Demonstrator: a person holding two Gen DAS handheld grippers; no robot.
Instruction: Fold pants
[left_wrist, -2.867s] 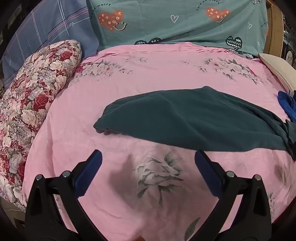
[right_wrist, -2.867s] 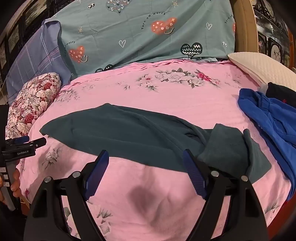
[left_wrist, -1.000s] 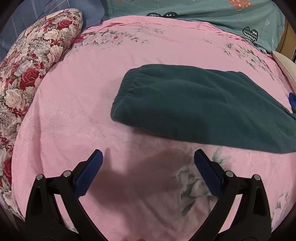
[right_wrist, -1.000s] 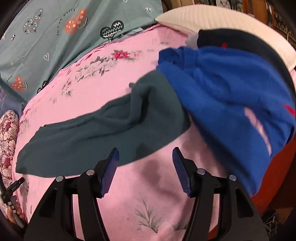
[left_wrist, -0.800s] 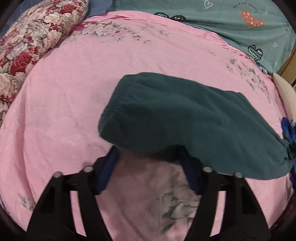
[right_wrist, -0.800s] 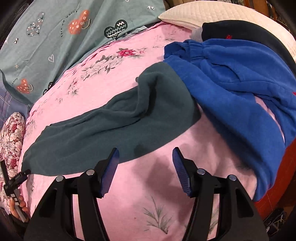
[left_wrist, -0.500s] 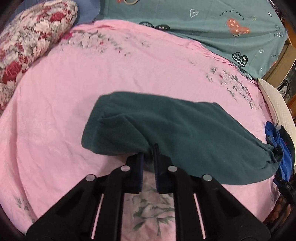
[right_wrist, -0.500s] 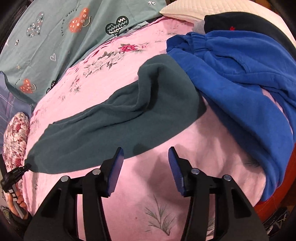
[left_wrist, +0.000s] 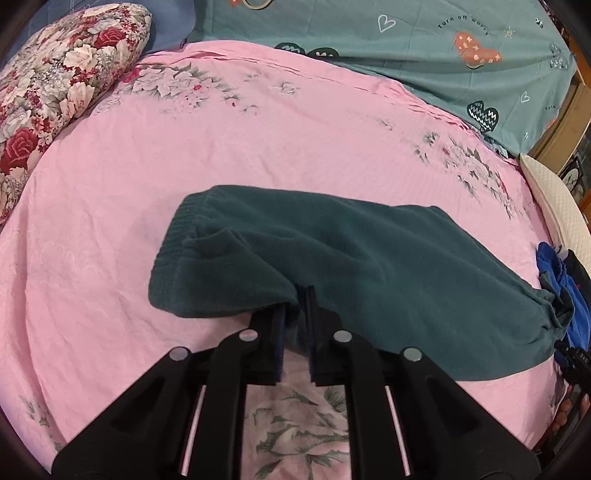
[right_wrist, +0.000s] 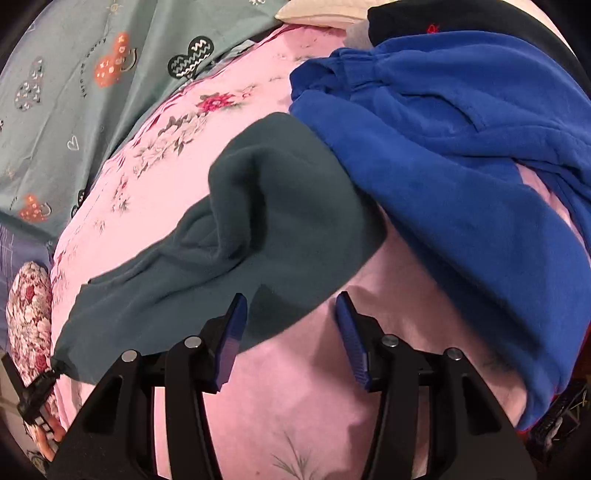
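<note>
Left wrist view: the dark green pants (left_wrist: 369, 258) lie stretched across the pink sheet (left_wrist: 258, 147), waistband end at the left, the far end reaching toward the blue garment (left_wrist: 554, 273) at the right edge. The left gripper (left_wrist: 297, 299) is clenched on the near edge of the pants close to the waistband, cloth bunched between its blue pads and lifted slightly off the sheet. Right wrist view: the other end of the pants (right_wrist: 280, 206) lies rumpled, its upper right edge tucked under the blue garment (right_wrist: 461, 166). The right gripper (right_wrist: 291, 306) hovers with jaws spread, its left finger over the near edge of the pants, its right finger over bare sheet (right_wrist: 314, 406), gripping nothing. A floral pillow (left_wrist: 55, 81) lies at the left of the bed, a teal heart-print cover (left_wrist: 406, 44) along the far side, and a cream pillow (left_wrist: 557, 206) at the right.
</note>
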